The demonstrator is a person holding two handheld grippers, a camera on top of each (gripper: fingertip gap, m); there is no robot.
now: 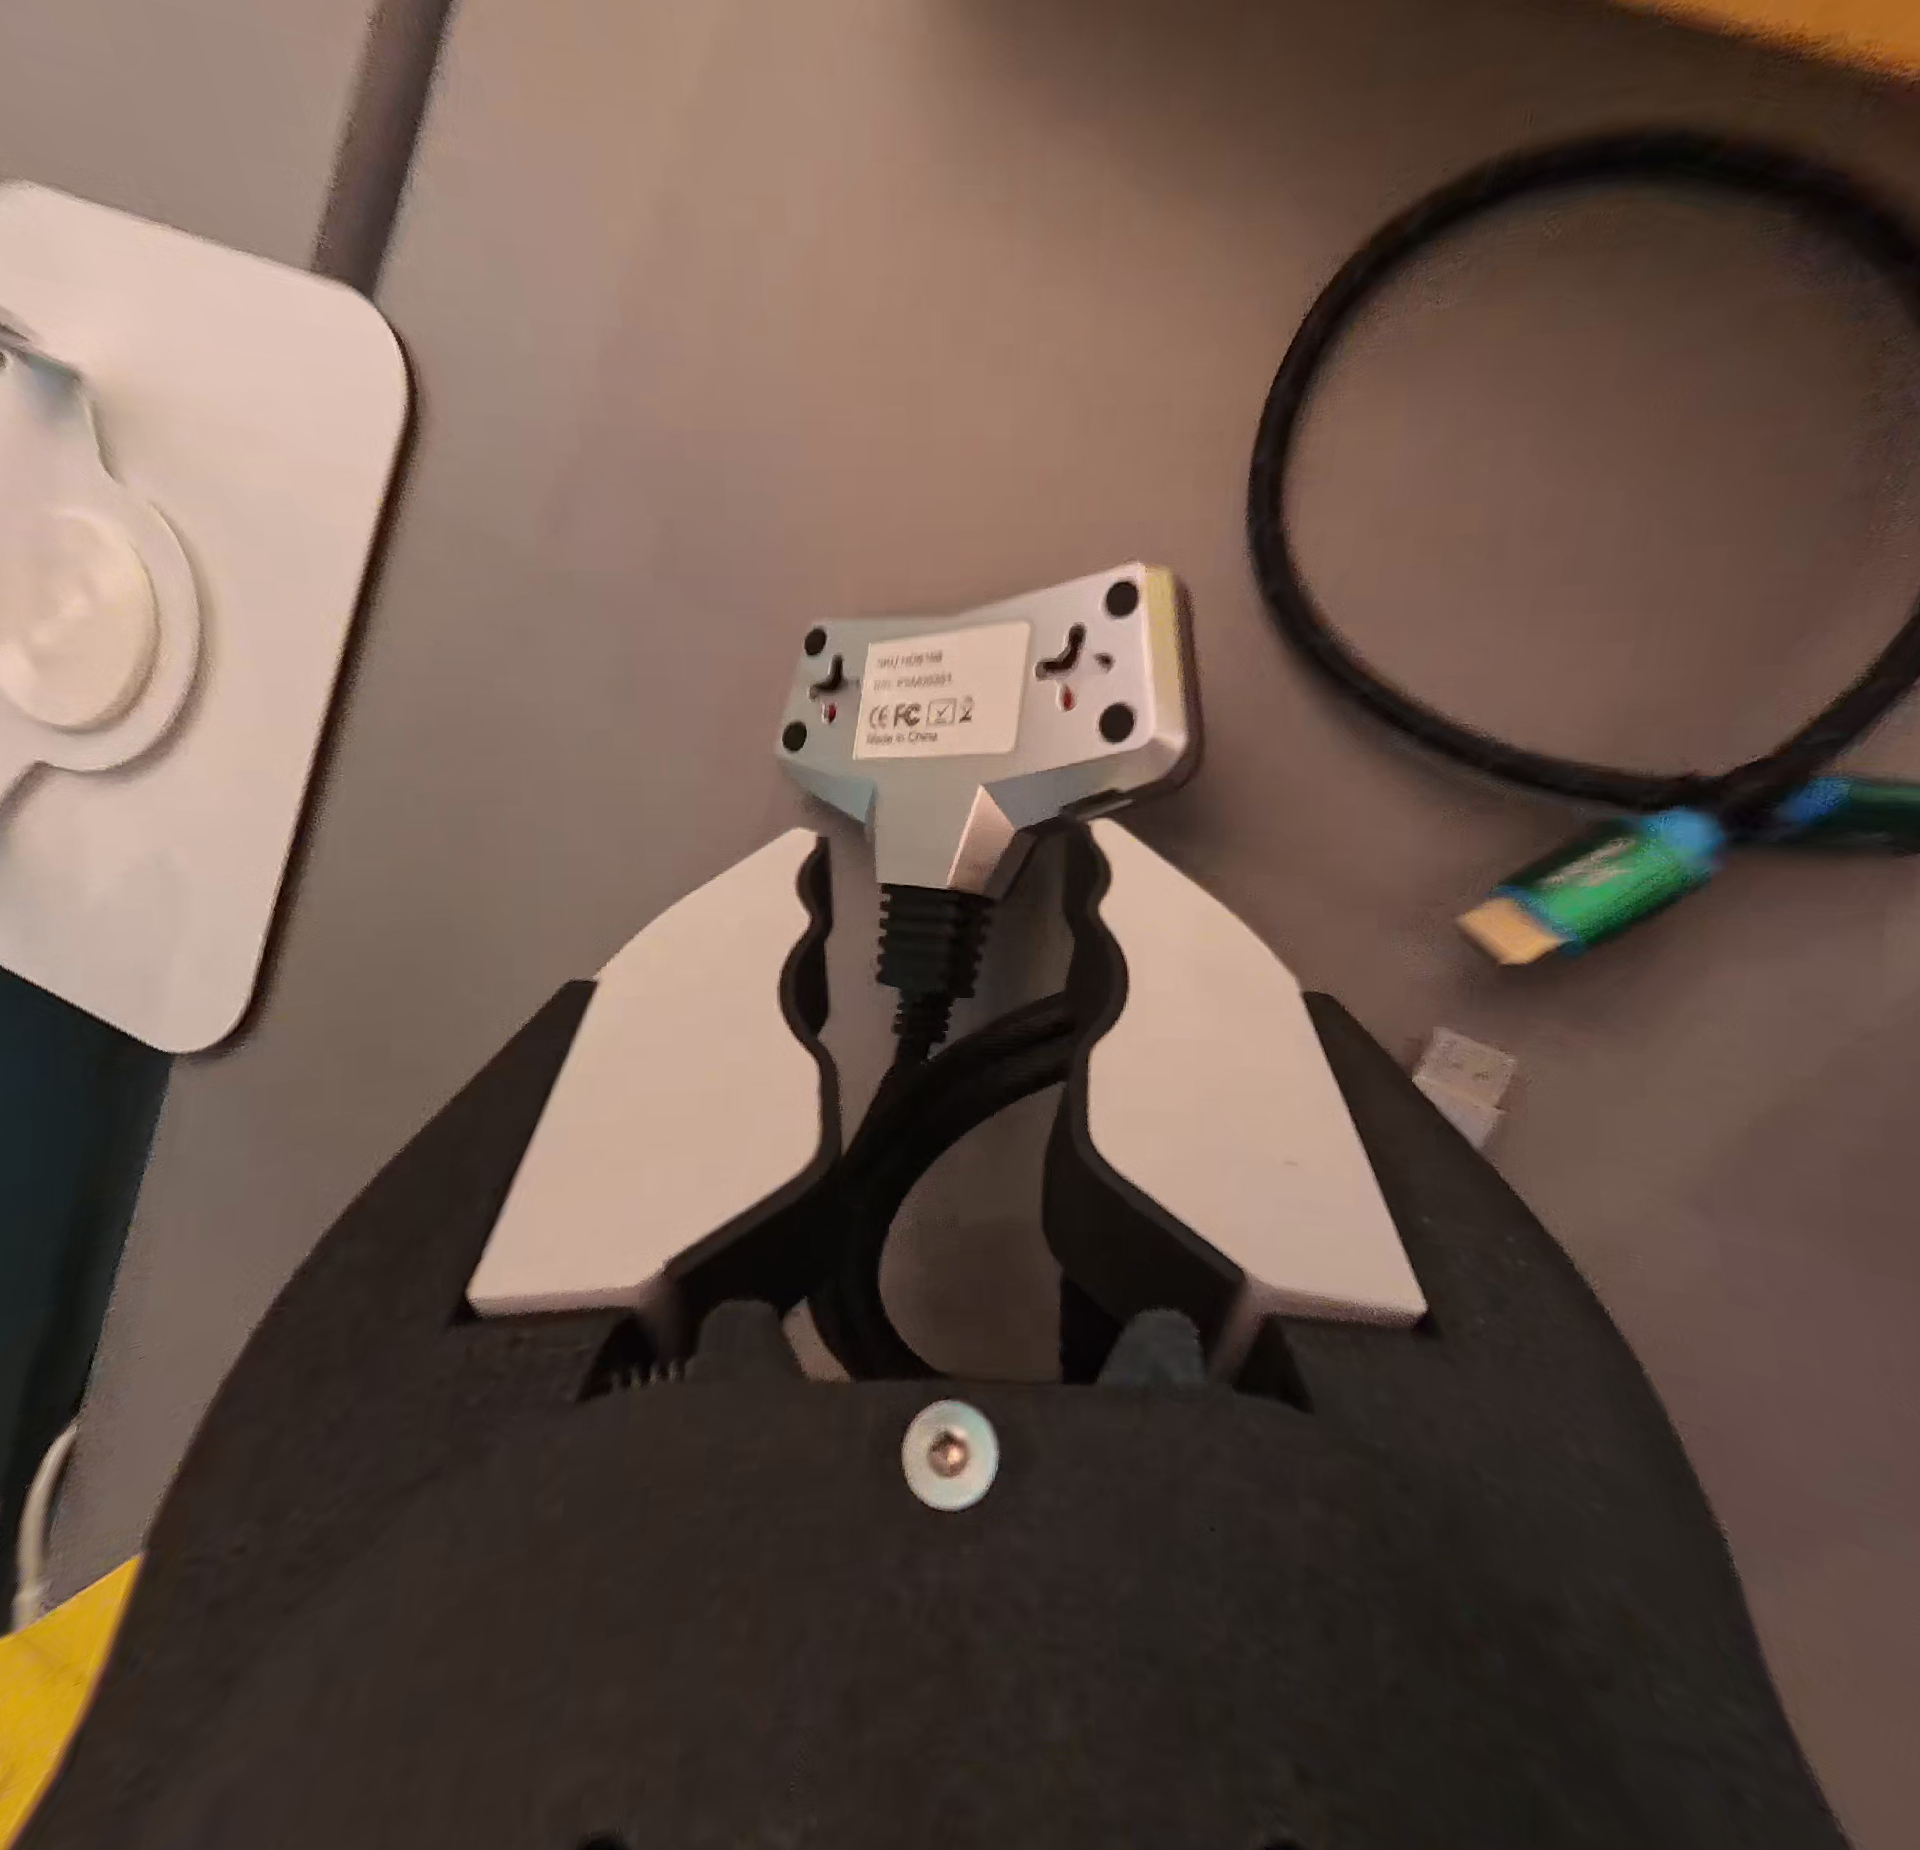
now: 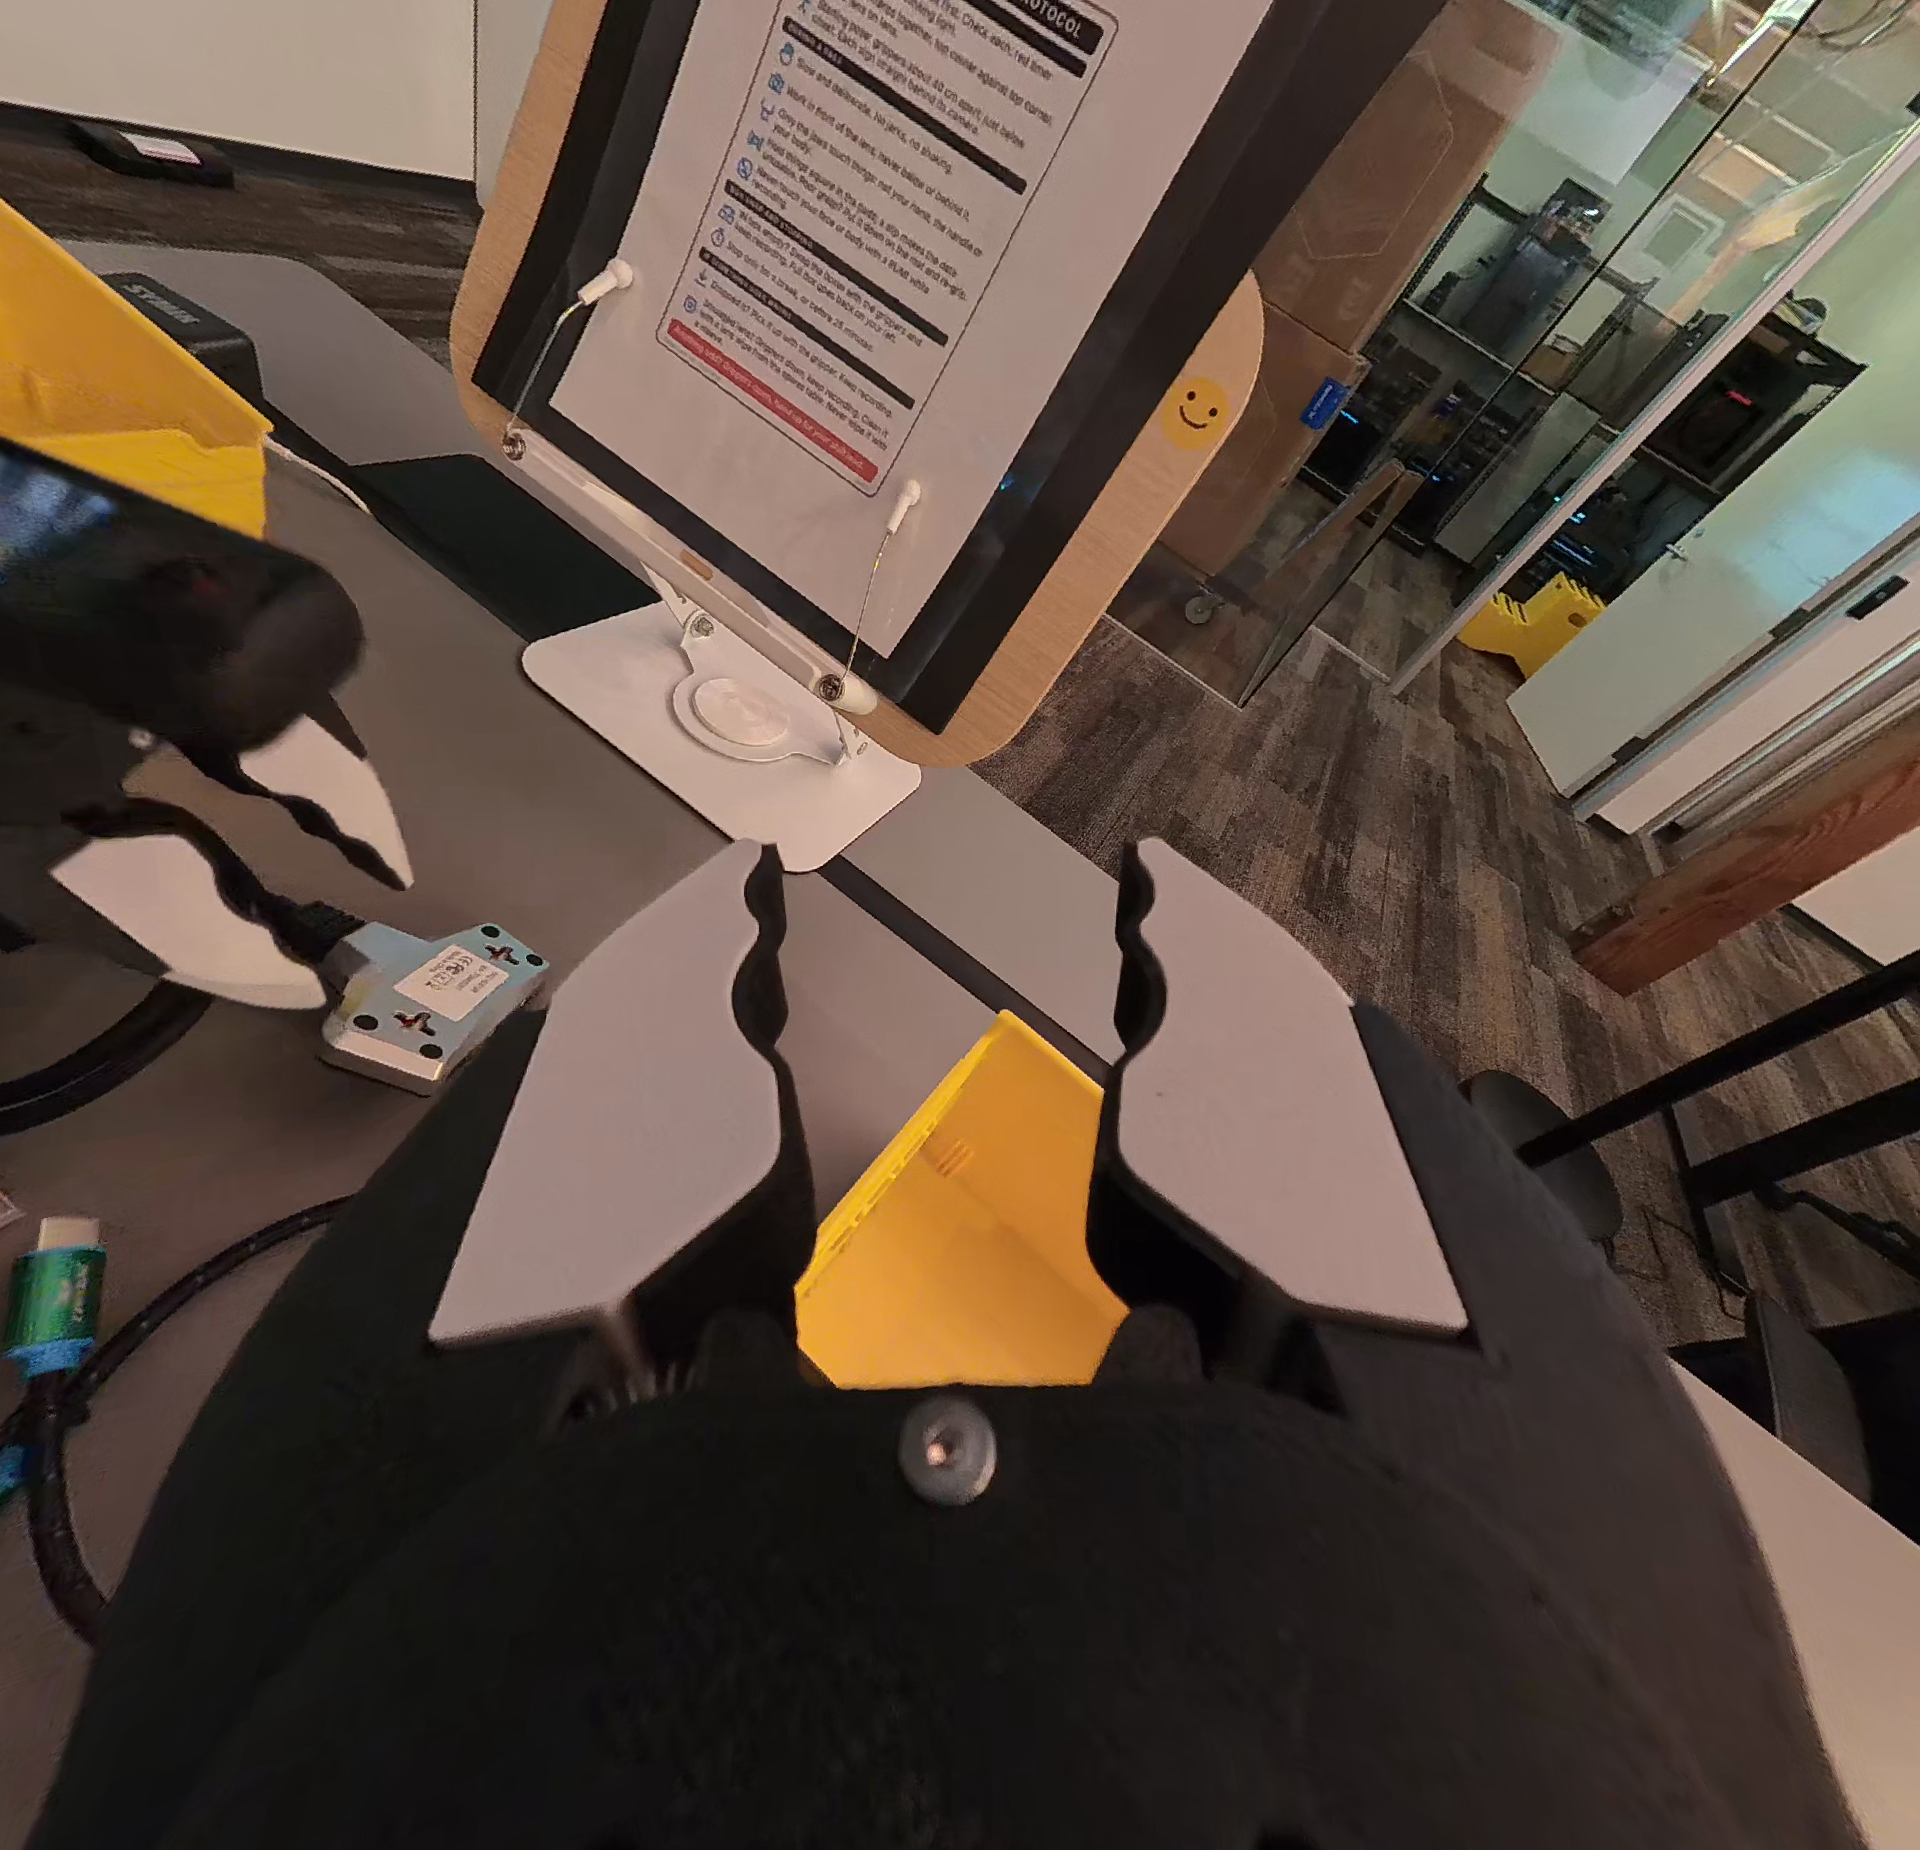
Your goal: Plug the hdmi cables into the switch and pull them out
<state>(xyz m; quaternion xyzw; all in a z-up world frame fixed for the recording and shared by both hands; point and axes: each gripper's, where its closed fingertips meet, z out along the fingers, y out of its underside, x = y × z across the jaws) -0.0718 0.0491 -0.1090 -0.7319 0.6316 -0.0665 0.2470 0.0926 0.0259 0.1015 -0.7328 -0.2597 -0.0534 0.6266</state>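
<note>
The silver T-shaped HDMI switch is turned underside up, its white label showing. My left gripper is shut on its stem, where the black strain relief and cable run back between the fingers. The right wrist view shows this switch and the left gripper at the left. A black braided HDMI cable lies looped on the grey table, and its green plug with a gold tip lies free to the right of the switch. My right gripper is open and empty over the table's edge, away from the plug.
A white stand base carries an upright sign board at the back of the table. A yellow bin sits under the right gripper and another at far left. A small clear plastic piece lies near the plug. Floor drops off right. Some 25 cm of space lies between my two pairs of fingers. Measured from the fingertips, the plug is 9 cm or so from the left gripper and 25 cm from the right. It is also in sight in the left wrist view.
</note>
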